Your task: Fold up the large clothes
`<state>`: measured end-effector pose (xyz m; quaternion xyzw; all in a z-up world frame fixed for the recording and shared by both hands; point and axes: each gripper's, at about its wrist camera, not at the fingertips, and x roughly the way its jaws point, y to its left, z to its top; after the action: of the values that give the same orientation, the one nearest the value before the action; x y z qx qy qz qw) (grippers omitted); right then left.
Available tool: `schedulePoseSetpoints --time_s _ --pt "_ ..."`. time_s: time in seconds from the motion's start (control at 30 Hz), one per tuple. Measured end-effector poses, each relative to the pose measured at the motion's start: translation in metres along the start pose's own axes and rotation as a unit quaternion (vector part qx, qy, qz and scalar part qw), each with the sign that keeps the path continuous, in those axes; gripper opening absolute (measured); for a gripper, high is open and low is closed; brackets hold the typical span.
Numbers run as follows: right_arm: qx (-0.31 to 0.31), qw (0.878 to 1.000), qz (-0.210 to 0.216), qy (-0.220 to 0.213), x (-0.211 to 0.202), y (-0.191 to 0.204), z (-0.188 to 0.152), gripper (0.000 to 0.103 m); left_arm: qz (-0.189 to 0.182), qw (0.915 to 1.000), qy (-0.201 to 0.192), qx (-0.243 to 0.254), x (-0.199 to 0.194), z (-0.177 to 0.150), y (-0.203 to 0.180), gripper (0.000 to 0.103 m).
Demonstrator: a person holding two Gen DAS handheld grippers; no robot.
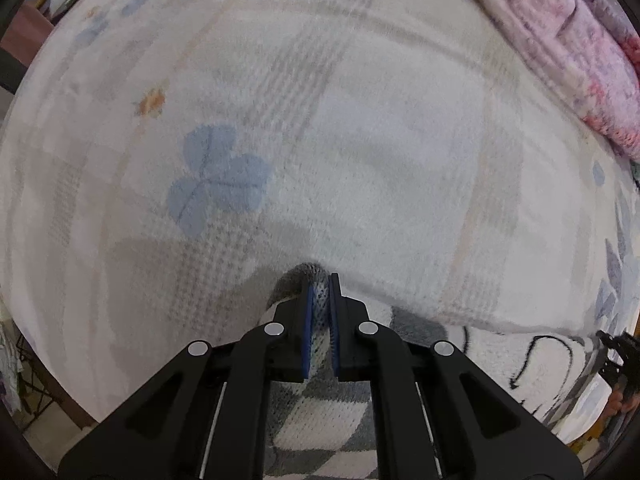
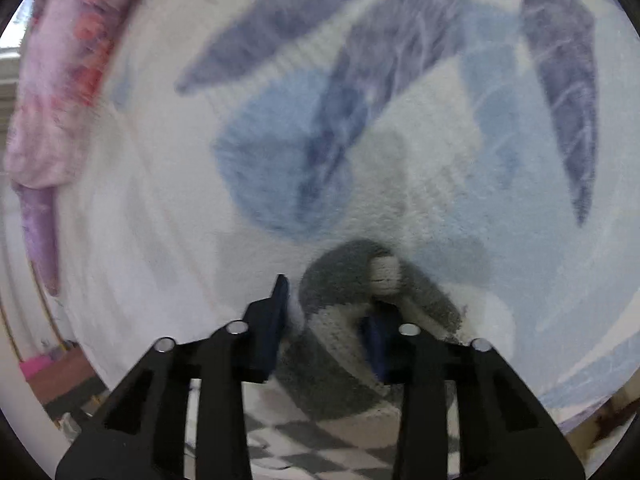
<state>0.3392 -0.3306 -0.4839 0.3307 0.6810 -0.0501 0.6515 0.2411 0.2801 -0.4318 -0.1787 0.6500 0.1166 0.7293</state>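
Note:
A grey-and-white checkered knit garment hangs below both grippers over a bed. My left gripper is shut on a grey edge of the garment, which pokes out past its blue pads. In the right wrist view my right gripper is open, with jaws wide apart. A grey cuff-like fold of the same garment lies between and over its right finger. I cannot tell if that fold rests on the finger or is caught on it. The right gripper also shows at the far right of the left wrist view.
A white fleece blanket with blue flower and leaf prints covers the bed under both grippers; it also shows in the right wrist view. A pink floral blanket lies bunched at the back right, also seen in the right wrist view.

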Motion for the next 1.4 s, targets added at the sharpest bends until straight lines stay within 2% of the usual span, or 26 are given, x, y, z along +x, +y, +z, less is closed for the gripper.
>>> schedulePoseSetpoints --time_s 0.1,0.23,0.43,0.5,0.53,0.57,0.6,0.63,0.67,0.7,0.77,0.8,0.9,0.97,1.03,1.1,1.2,1.27,1.3,1.33,1.4 --pt "0.023 0.999 0.027 -0.023 -0.024 0.002 -0.007 0.027 -0.004 0.9998 0.002 -0.019 -0.014 0.005 -0.001 0.006" --pt "0.006 0.997 0.056 -0.062 -0.052 0.026 0.001 0.023 -0.010 0.9997 -0.018 -0.011 -0.036 0.020 -0.011 0.006" --pt "-0.021 0.991 0.072 -0.109 -0.065 0.072 0.046 0.023 -0.033 0.9959 -0.083 0.008 -0.065 0.063 -0.053 0.006" --pt "-0.036 0.990 0.069 -0.118 -0.060 0.079 0.070 0.026 -0.037 0.9948 -0.088 0.035 -0.061 0.083 -0.075 0.008" --pt "-0.040 0.991 0.052 -0.113 -0.054 0.083 0.082 0.031 -0.025 0.9954 -0.085 0.036 -0.057 0.089 -0.081 0.012" --pt "-0.035 0.994 0.035 -0.102 -0.052 0.080 0.083 0.040 -0.010 0.9962 -0.081 0.031 -0.053 0.093 -0.085 0.015" --pt "-0.032 0.995 0.024 -0.087 -0.048 0.077 0.081 0.049 -0.013 0.9974 -0.061 0.035 -0.047 0.093 -0.089 0.038" --pt "-0.040 0.996 0.022 -0.081 -0.049 0.074 0.073 0.072 -0.030 0.9979 -0.035 0.047 -0.041 0.088 -0.092 0.072" --pt "-0.052 0.995 0.016 -0.085 -0.052 0.069 0.061 0.079 -0.036 0.9975 -0.025 0.055 -0.037 0.078 -0.092 0.077" --pt "-0.063 0.994 0.007 -0.086 -0.053 0.064 0.051 0.079 -0.035 0.9972 -0.023 0.061 -0.035 0.070 -0.090 0.077" --pt "-0.075 0.994 -0.022 -0.074 -0.053 0.046 0.026 0.080 -0.005 0.9976 -0.007 0.069 -0.028 0.047 -0.083 0.077" --pt "-0.072 0.995 -0.031 -0.068 -0.054 0.038 0.018 0.080 0.008 0.9981 0.010 0.060 -0.023 0.030 -0.075 0.077" --pt "-0.051 0.996 -0.048 -0.048 -0.056 0.001 -0.015 0.080 0.012 0.9989 0.038 0.022 -0.019 -0.008 -0.049 0.077" --pt "-0.029 0.997 -0.060 -0.033 -0.055 -0.026 -0.039 0.080 0.021 0.9980 0.059 -0.004 -0.018 -0.034 -0.034 0.083" --pt "-0.009 0.998 -0.054 -0.015 -0.051 -0.043 -0.056 0.080 0.033 0.9967 0.073 -0.017 -0.015 -0.055 -0.024 0.085" --pt "0.016 0.999 -0.039 0.007 -0.042 -0.062 -0.072 0.080 0.028 0.9944 0.100 -0.021 -0.008 -0.076 -0.019 0.085" --pt "0.045 0.999 -0.014 0.028 -0.026 -0.075 -0.087 0.080 -0.001 0.9905 0.129 -0.049 0.004 -0.099 -0.014 0.085" --pt "0.056 0.998 0.020 0.032 -0.012 -0.073 -0.090 0.080 -0.017 0.9895 0.128 -0.064 0.011 -0.105 -0.014 0.084" --pt "0.059 0.997 0.028 0.030 -0.007 -0.070 -0.089 0.079 -0.031 0.9895 0.119 -0.076 0.016 -0.107 -0.014 0.080" --pt "0.064 0.997 0.037 0.028 -0.001 -0.066 -0.088 0.078 -0.043 0.9888 0.113 -0.087 0.020 -0.106 -0.015 0.066" --pt "0.063 0.996 0.057 0.032 0.014 -0.058 -0.085 0.077 -0.055 0.9877 0.103 -0.104 0.026 -0.103 -0.015 0.056"
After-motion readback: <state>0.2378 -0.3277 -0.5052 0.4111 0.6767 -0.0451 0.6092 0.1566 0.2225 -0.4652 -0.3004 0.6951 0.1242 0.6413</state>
